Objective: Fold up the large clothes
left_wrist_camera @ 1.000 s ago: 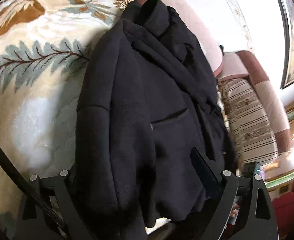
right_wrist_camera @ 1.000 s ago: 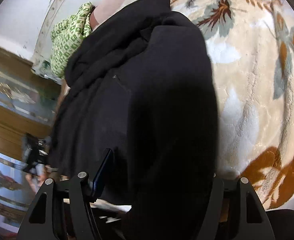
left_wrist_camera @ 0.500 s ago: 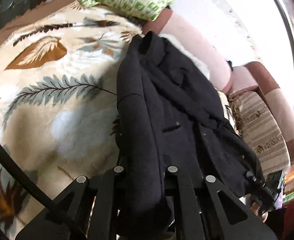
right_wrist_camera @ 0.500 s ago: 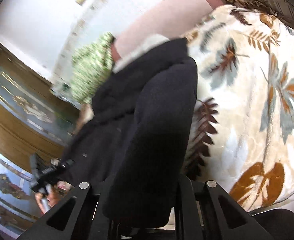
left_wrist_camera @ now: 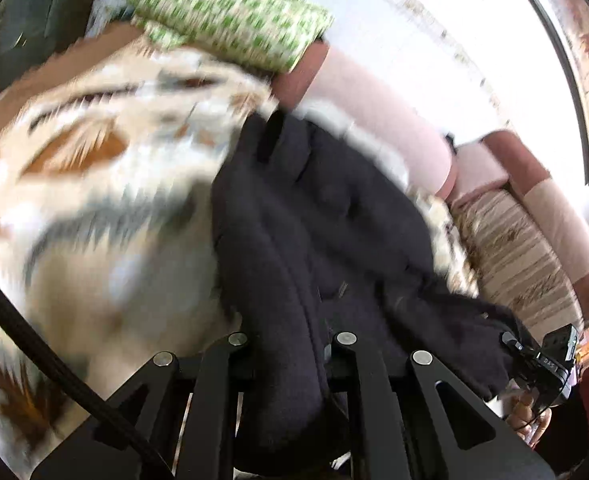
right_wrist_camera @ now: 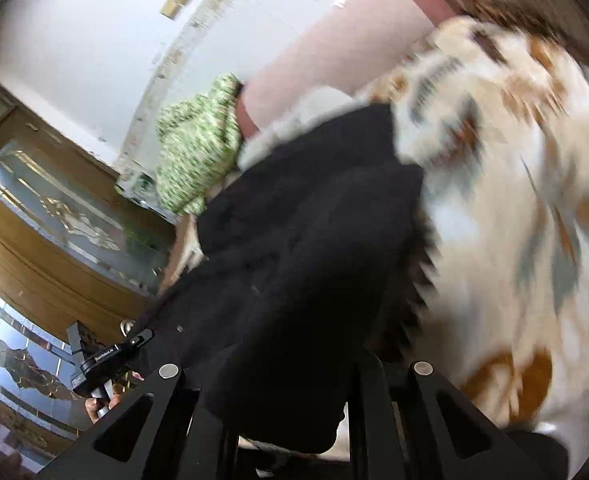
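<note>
Two tongs grip one black coat (left_wrist_camera: 326, 240), and we see it from both sides. Our left gripper (left_wrist_camera: 290, 344) is clamped on a thick fold of the coat's near edge; the cloth fills the narrow gap between the jaws and bulges out below them. From there the coat runs away toward the far side, lying over a cream blanket (left_wrist_camera: 94, 208) with brown and grey leaf prints, its far end close to a pink sofa back (left_wrist_camera: 378, 112). In the left wrist view the blanket lies to the left of the coat and a striped cushion (left_wrist_camera: 518, 256) to its right. Our right gripper (right_wrist_camera: 294, 376) is likewise closed on the coat's near edge, with a heavy fold hanging between the jaws and over the left one. In that view the coat stretches away up the middle, the blanket (right_wrist_camera: 514, 200) lies on the right, and a green patterned cloth (right_wrist_camera: 194, 152) sits at the far left, beside the coat's far end. Each view catches the other gripper at the coat's near corner: the right one (left_wrist_camera: 550, 364) at the lower right of the left view, the left one (right_wrist_camera: 106, 360) at the lower left of the right view, each held in a hand. Both views are blurred.
</note>
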`<action>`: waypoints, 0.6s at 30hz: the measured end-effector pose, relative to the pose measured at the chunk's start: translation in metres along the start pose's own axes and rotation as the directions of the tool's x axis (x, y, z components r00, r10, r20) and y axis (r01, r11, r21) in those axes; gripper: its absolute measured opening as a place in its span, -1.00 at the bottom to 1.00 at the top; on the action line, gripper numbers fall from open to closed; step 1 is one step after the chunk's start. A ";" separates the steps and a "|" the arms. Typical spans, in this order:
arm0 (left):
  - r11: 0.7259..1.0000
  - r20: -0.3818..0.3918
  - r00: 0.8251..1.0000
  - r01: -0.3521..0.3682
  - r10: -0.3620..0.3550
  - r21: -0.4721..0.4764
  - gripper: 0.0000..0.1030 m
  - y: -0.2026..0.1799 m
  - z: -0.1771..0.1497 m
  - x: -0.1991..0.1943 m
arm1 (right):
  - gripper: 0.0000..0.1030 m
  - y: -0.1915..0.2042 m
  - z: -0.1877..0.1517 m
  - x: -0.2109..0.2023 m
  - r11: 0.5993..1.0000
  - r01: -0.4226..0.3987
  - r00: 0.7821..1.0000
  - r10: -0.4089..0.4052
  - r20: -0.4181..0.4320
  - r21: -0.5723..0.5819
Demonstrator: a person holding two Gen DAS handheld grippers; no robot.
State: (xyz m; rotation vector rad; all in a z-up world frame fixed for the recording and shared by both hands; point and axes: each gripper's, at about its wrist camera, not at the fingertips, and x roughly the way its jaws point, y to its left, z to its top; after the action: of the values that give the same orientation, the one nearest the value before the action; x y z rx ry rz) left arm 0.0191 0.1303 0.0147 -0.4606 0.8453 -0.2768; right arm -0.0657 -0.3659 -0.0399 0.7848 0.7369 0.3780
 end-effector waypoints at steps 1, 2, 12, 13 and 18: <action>1.000 0.017 1.000 0.001 -0.001 0.001 -0.77 -0.006 0.018 0.002 | -0.77 0.012 0.022 0.005 1.000 -0.011 1.000 0.011 0.013 -0.022; 1.000 0.037 0.999 0.001 -0.001 0.003 -0.77 -0.013 0.044 0.008 | -0.77 0.021 0.039 0.011 0.999 -0.006 1.000 0.007 0.026 -0.043; 0.974 -0.023 0.977 -0.213 0.211 -0.083 -0.71 -0.033 0.225 0.190 | -0.75 0.004 0.225 0.160 0.977 0.207 0.978 -0.208 0.029 0.042; 0.969 -0.042 0.973 -0.228 0.225 -0.093 -0.67 -0.028 0.231 0.209 | -0.74 -0.005 0.233 0.175 0.970 0.239 0.971 -0.240 0.014 0.053; 0.943 -0.135 0.956 -0.280 0.259 -0.178 -0.59 0.014 0.239 0.306 | -0.71 -0.073 0.255 0.258 0.941 0.302 0.951 -0.288 -0.110 0.153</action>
State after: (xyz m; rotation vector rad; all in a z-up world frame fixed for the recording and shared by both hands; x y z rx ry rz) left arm 0.3982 0.0836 -0.0546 -0.5093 1.0370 0.0368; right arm 0.2999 -0.3976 -0.0894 0.8050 0.9623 0.0779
